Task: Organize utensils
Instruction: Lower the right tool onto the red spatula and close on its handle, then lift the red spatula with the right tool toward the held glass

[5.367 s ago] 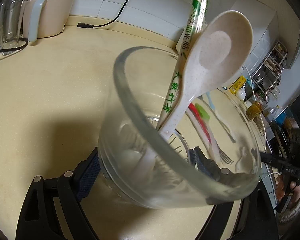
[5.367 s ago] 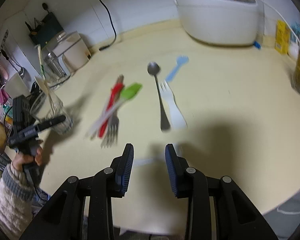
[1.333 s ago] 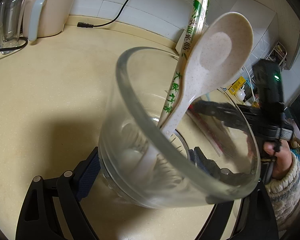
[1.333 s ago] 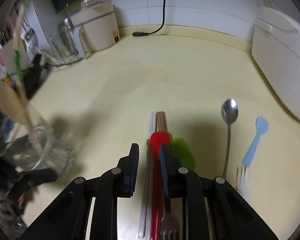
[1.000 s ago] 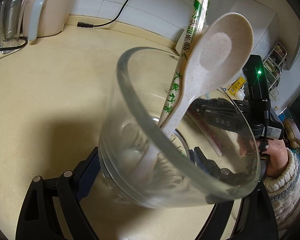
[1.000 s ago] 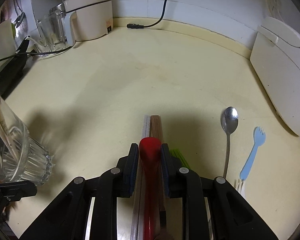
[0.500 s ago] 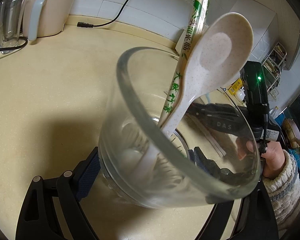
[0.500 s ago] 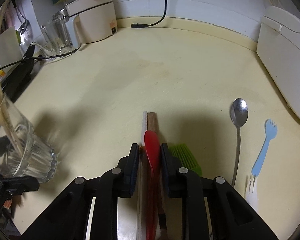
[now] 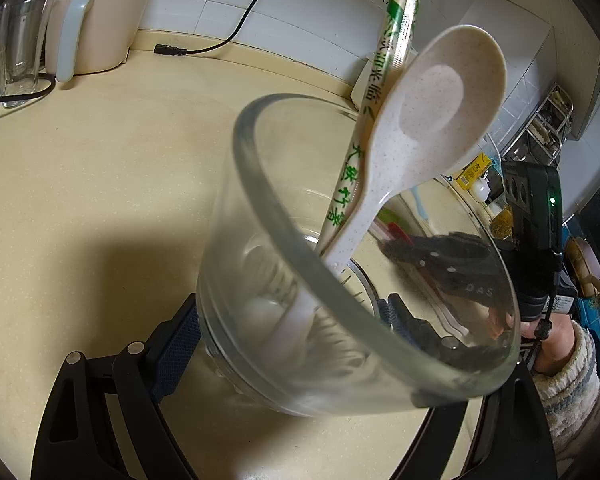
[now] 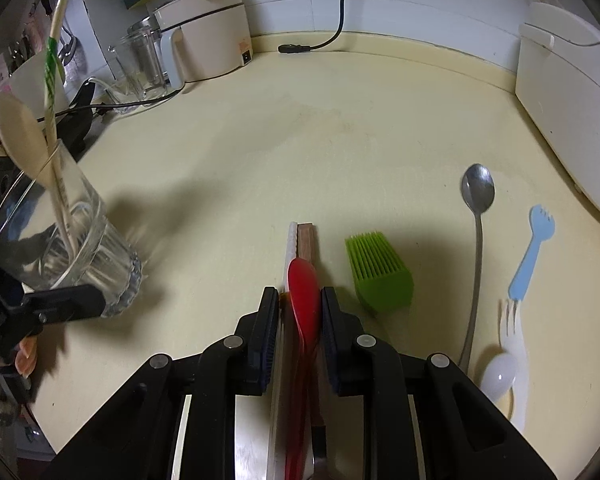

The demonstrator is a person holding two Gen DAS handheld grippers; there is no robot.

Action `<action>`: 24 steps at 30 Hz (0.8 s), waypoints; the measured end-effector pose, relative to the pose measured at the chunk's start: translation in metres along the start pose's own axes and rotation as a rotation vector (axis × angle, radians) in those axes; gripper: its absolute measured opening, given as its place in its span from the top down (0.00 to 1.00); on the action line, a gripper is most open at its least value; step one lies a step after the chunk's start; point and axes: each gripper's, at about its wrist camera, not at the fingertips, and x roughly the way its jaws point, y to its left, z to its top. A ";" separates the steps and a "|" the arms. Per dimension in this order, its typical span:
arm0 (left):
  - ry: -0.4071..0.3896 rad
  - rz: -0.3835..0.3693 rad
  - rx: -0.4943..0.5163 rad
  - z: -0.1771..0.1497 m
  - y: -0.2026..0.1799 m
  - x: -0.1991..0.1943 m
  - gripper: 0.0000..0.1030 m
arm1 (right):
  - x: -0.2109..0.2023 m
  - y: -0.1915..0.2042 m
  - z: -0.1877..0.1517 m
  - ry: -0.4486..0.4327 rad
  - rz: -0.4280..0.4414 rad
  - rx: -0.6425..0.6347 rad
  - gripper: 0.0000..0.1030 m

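left gripper [image 9: 288, 320] clamped round glass tumbler [image 9: 339, 280], tilted, speckled spoon [image 9: 431, 120] + wrapped chopsticks [image 9: 383, 80] inside. right gripper [image 10: 300, 312] pinching red spoon [image 10: 303, 292] over counter [image 10: 339, 140], green brush [image 10: 379, 272] just right.

Left wrist camera sits right behind the glass cup [image 9: 339, 280], peering through it across the yellow countertop [image 9: 100, 200] toward the tiled wall. Right wrist camera looks steeply down its fingers at the counter. Both views share that cup, the countertop and the beige appliance [image 10: 208, 32].
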 end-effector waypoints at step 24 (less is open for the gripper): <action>0.000 0.000 0.000 0.000 0.000 0.000 0.13 | 0.003 0.003 0.003 0.015 0.011 -0.010 0.78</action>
